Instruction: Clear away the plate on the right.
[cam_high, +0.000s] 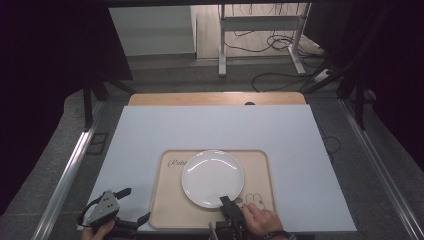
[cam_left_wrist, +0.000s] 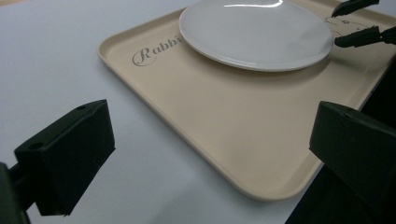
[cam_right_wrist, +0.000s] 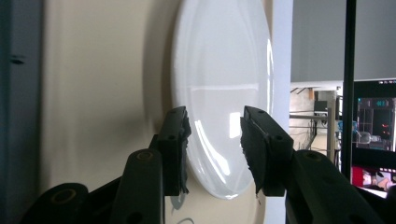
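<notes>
Right tool (cam_right_wrist: 212, 140) sits at the near rim of the white plate (cam_high: 212, 176) on the tray (cam_high: 167, 207), jaws parted astride it, released. Left tool (cam_high: 131, 205) gapes wide, empty, near-left of the tray.

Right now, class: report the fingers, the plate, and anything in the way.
Right gripper fingers open astride plate rim, not gripping. Left gripper open, beside tray. Nothing in the way.
</notes>
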